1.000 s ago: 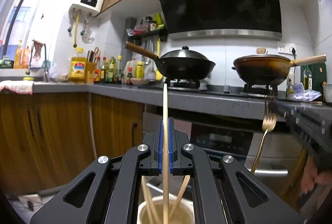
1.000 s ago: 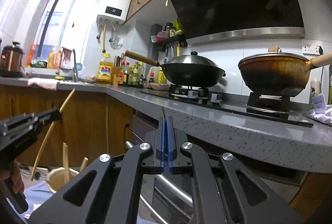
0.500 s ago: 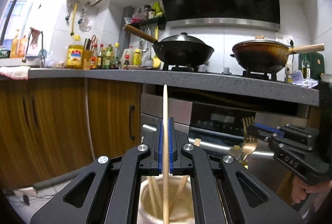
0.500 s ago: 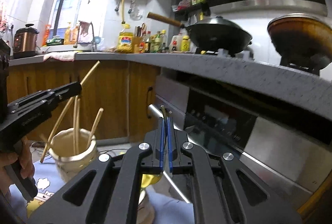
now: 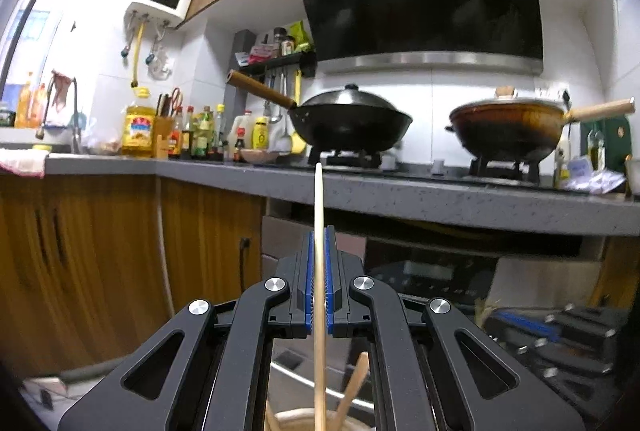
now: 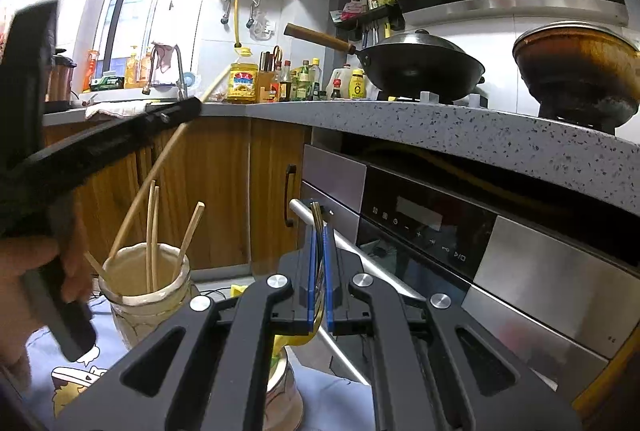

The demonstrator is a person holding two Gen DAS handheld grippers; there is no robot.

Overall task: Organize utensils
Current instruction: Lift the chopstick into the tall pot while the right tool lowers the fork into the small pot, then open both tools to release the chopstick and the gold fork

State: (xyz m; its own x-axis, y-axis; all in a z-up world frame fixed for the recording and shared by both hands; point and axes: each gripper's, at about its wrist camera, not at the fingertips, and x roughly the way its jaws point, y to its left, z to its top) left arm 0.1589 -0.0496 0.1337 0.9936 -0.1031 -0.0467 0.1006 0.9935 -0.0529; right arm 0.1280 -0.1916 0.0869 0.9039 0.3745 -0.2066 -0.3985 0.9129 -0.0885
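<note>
Pale smooth wooden chopstick (image 5: 319,271), glazed cream ceramic jar (image 6: 146,295), speckled grey stone countertop (image 6: 440,127), brushed steel oven front (image 6: 540,291), matt black plastic gripper (image 5: 319,255).

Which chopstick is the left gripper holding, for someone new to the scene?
Below the grey countertop, find the cream jar on the floor. Several chopsticks stand loose inside; the held chopstick is the long slanted one pinched by the left gripper.

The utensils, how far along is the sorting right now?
Done: three chopsticks stand in the cream jar. In hand: the left gripper holds a chopstick over that jar; the right gripper holds a gold fork above a second cup. Left: dropping both in.
</note>
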